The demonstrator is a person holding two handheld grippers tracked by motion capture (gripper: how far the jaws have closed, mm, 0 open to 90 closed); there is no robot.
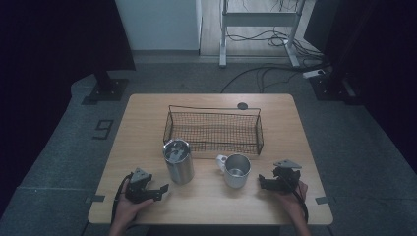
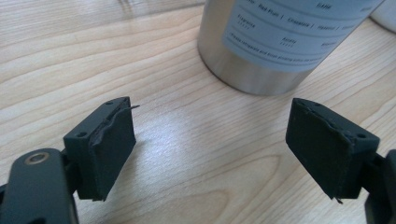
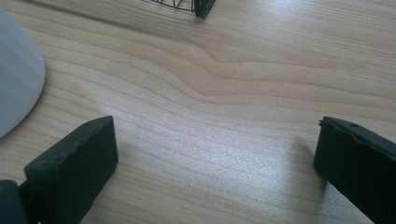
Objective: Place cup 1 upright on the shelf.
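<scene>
1. At the near edge of the table (image 1: 147, 105), the left gripper (image 1: 158, 190) rests with its jaws spread wide and nothing between them; the left gripper view has bare wood in the gap.
2. Just ahead of those jaws, slightly to the right, stands the steel canister (image 2: 280, 42), upright with its long axis vertical, open-topped, brushed metal with a pale printed label.
3. The right gripper (image 1: 263, 182), likewise spread and empty, lies just beside the white mug (image 1: 237, 171), whose handle points left.
4. Behind both stands a black wire basket (image 1: 214, 112).
5. I judge each hand nearest its own vessel.
</scene>
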